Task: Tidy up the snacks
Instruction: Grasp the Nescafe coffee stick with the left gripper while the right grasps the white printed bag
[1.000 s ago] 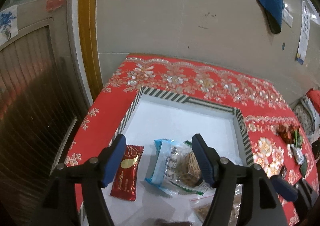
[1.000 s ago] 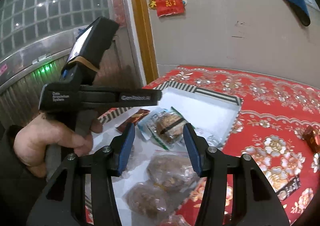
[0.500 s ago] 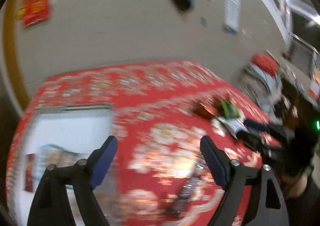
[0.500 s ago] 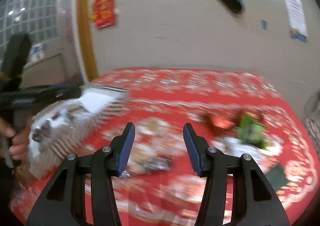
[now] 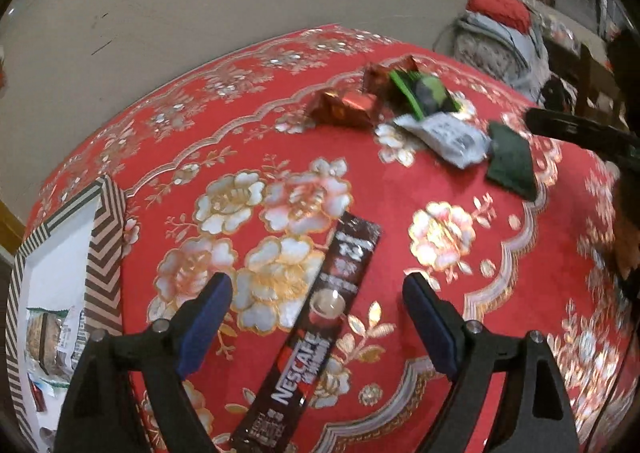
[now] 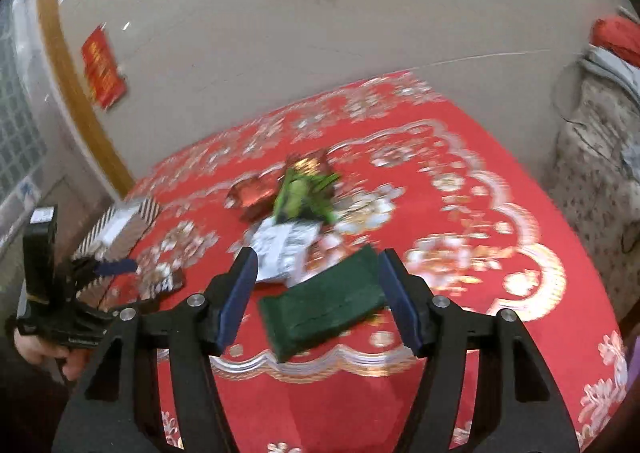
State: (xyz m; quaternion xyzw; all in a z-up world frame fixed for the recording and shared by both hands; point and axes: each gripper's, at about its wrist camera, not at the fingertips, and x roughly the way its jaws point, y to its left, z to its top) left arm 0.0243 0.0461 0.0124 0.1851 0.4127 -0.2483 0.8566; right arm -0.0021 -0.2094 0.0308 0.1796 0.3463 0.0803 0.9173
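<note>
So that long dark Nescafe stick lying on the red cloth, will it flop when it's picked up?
The Nescafe stick looks thin and long, so it probably bends at the ends. It lies flat, so it's unlikely to roll. The glossy wrapper may be slippery for the open left gripper.

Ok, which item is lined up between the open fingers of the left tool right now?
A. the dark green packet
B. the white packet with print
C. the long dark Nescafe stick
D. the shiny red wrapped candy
C: in the left wrist view the Nescafe stick lies flat on the red tablecloth, running up between the open fingers of the left tool, not yet gripped.
</note>
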